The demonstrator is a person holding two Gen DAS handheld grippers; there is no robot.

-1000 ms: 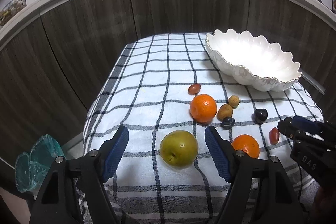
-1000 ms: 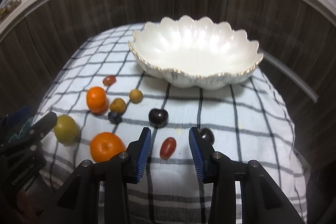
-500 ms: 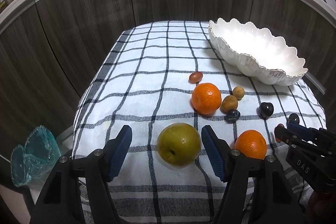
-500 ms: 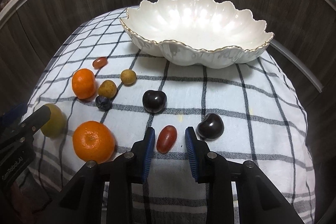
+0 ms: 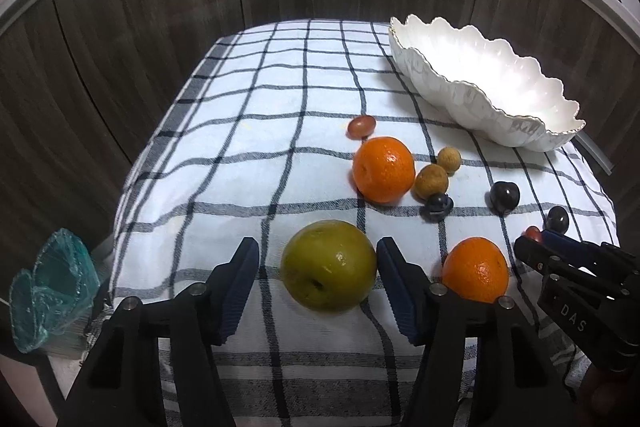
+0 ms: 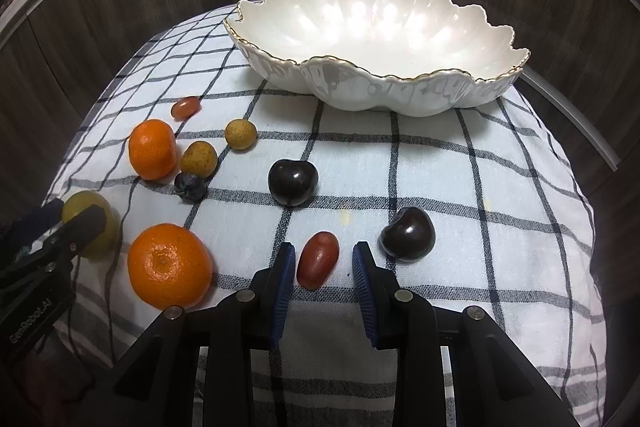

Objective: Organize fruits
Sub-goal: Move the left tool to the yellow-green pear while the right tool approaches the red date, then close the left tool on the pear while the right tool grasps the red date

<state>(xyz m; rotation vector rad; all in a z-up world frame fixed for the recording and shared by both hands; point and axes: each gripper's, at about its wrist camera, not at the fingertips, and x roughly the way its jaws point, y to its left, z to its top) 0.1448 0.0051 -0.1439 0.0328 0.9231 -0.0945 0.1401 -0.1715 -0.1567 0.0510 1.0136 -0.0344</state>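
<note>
The worktop (image 6: pixel 500 187) wears a checked cloth, and the big white bowl (image 6: pixel 376 39) sits at its far side with nothing in it, most likely because it is where the fruit should go. All the fruit lies loose on the cloth in front of the bowl, so the sorting has not really begun. The left claw (image 5: pixel 318 277) is wide apart with the green apple (image 5: pixel 328 265) right between its two pads, not touching yet; it looks lined up this way so it can squeeze the apple next. An orange (image 5: pixel 476 269) rests just beside it, and another orange (image 5: pixel 383 169) lies farther up, near two small brown fruits and a dark berry. The right claw (image 6: pixel 324 261) is also apart, but only a little, with the small red grape (image 6: pixel 318 259) sitting between its pads and a dark cherry (image 6: pixel 408 233) just to the side. Compared with a second ago, both claws are lower and closer to their fruit, and the right claw's gap around the grape looks tighter. No fruit has moved.
</note>
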